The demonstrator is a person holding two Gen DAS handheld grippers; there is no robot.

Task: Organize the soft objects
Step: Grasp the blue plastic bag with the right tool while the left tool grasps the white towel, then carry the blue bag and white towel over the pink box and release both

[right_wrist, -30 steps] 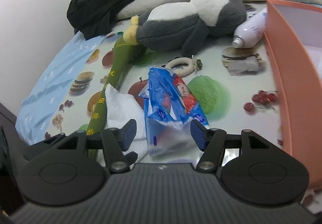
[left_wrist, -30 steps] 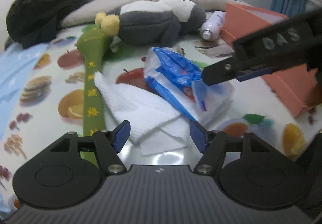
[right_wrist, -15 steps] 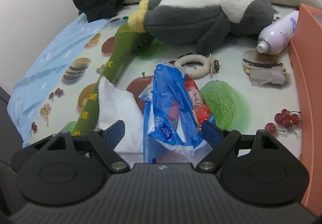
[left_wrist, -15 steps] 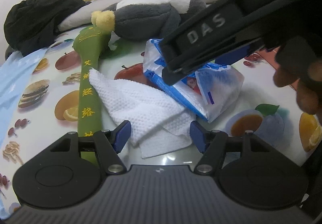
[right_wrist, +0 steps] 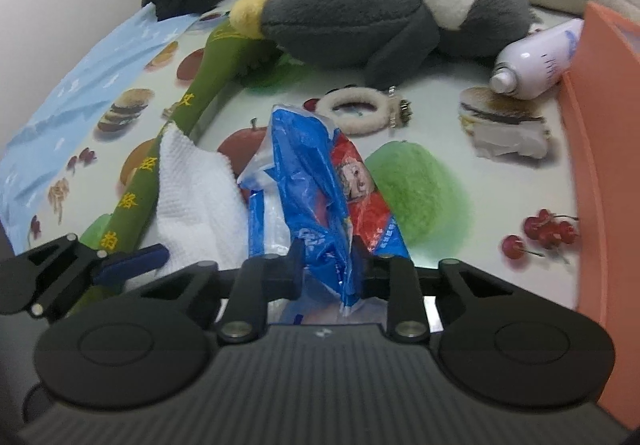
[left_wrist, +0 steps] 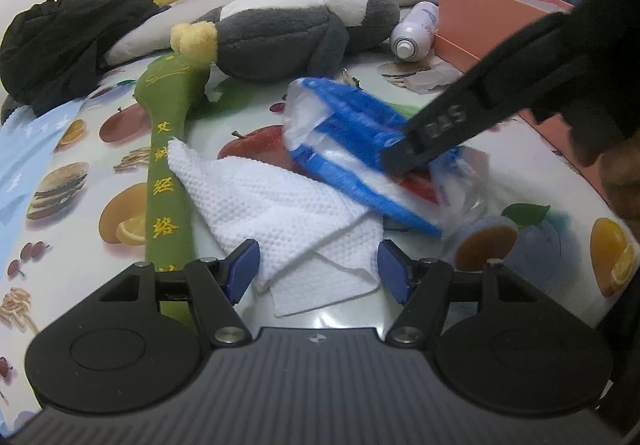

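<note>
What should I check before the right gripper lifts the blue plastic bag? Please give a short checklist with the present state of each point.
1. Blue plastic bag between the right gripper jaws: ok, jaws closing on it.
2. Grip is firm: cannot tell, only thin crumpled film is pinched.
3. White cloth free of the bag: not ok, the bag lies partly on it.
4. Left gripper clear of the bag: ok, open around the cloth's edge.
5. Orange box clear of the lift path: ok, it stands aside.
</note>
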